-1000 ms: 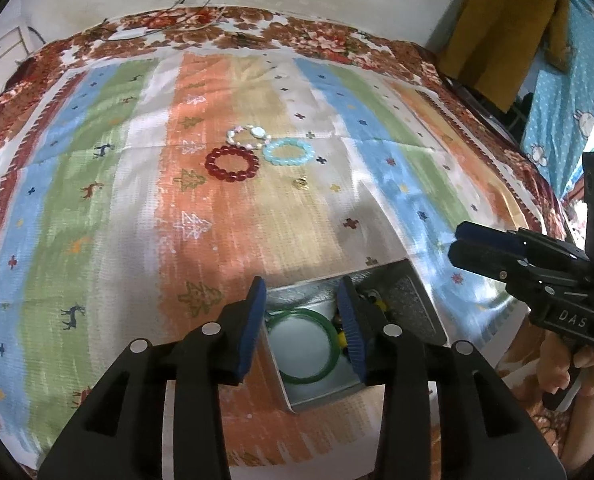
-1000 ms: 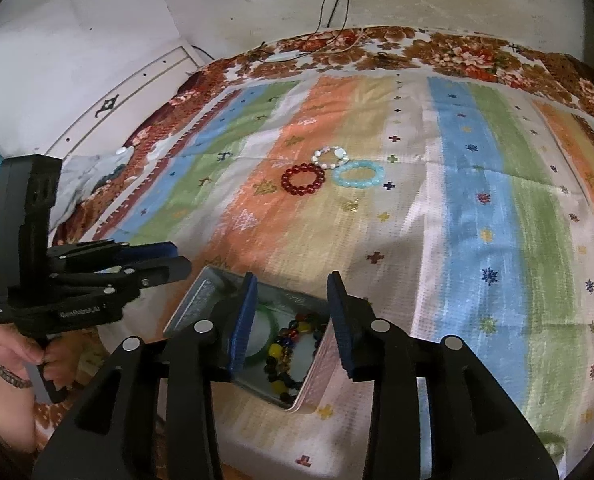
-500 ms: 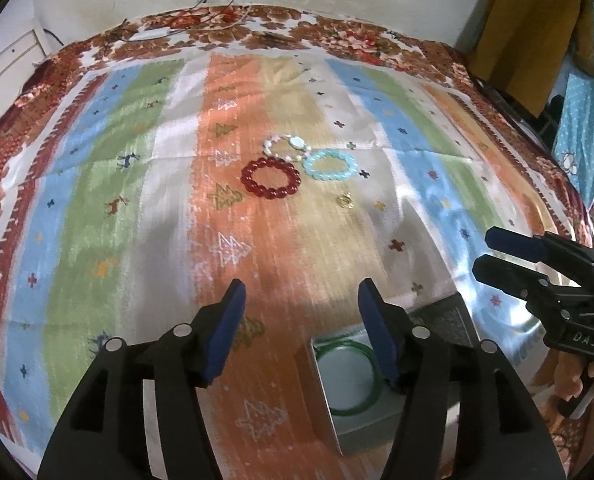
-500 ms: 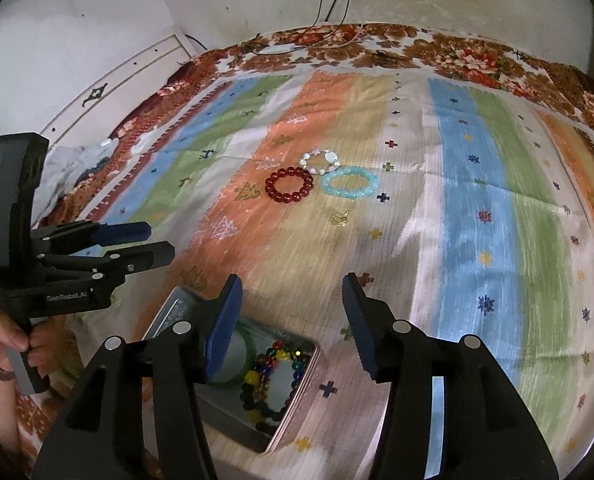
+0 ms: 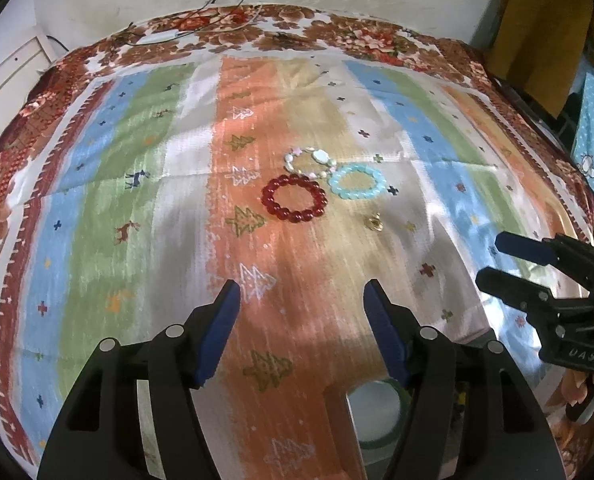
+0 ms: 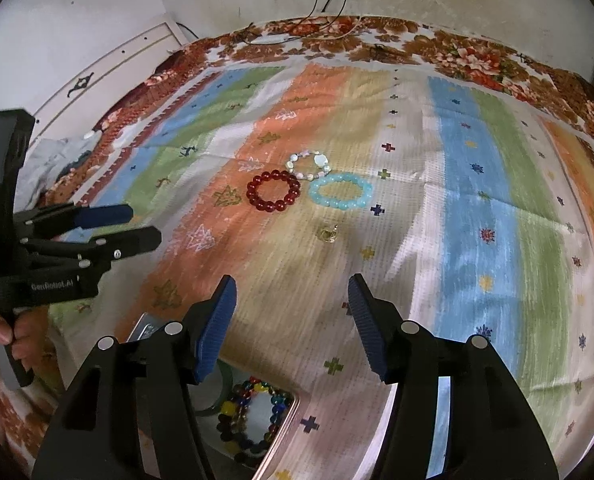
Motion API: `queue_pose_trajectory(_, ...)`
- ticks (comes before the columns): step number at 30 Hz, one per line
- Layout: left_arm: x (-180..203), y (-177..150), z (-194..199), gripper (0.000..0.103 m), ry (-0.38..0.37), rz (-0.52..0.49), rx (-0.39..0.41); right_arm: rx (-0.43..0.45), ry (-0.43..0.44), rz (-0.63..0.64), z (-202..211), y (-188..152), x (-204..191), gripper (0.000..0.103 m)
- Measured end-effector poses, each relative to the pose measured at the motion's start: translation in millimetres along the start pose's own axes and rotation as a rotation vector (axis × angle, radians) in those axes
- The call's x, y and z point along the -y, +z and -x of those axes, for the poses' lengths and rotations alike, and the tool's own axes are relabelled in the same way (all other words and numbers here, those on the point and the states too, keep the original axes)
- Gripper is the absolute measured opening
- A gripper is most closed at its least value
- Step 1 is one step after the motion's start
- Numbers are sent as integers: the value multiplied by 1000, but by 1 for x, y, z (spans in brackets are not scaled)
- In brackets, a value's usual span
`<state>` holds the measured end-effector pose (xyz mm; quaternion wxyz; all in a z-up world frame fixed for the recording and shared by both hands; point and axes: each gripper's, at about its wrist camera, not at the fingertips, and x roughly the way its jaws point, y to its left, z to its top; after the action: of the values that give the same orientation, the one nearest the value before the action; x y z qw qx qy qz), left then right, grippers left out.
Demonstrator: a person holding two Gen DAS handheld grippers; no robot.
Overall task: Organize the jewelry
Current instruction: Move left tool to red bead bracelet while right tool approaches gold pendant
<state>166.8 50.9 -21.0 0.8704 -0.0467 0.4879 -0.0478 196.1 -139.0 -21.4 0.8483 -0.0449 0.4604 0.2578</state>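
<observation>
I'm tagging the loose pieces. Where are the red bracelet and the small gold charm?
red bracelet (image 6: 273, 192), right wrist view, on its lower beads.
gold charm (image 6: 328, 234), right wrist view, on its body.

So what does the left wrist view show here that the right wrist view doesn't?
Only the left view shows the yellow garment hanging at the far right. Only the right view shows the multicolored bead bracelet in the tin and the white headboard. Both show the red bracelet, the pale blue bracelet, the white bracelet, the small gold piece, the striped cloth and both grippers open.
</observation>
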Motion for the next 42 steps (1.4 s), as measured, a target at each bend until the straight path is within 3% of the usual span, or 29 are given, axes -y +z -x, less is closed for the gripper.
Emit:
queue_pose_trajectory(23,-14,41,-45,71,33,27,-25,-74,-26,-8,-54,30,12,58)
queue_pose_trajectory(42,-24,61,-84,71,13,68,-85,-133,-25,-31,-92,43,24,58)
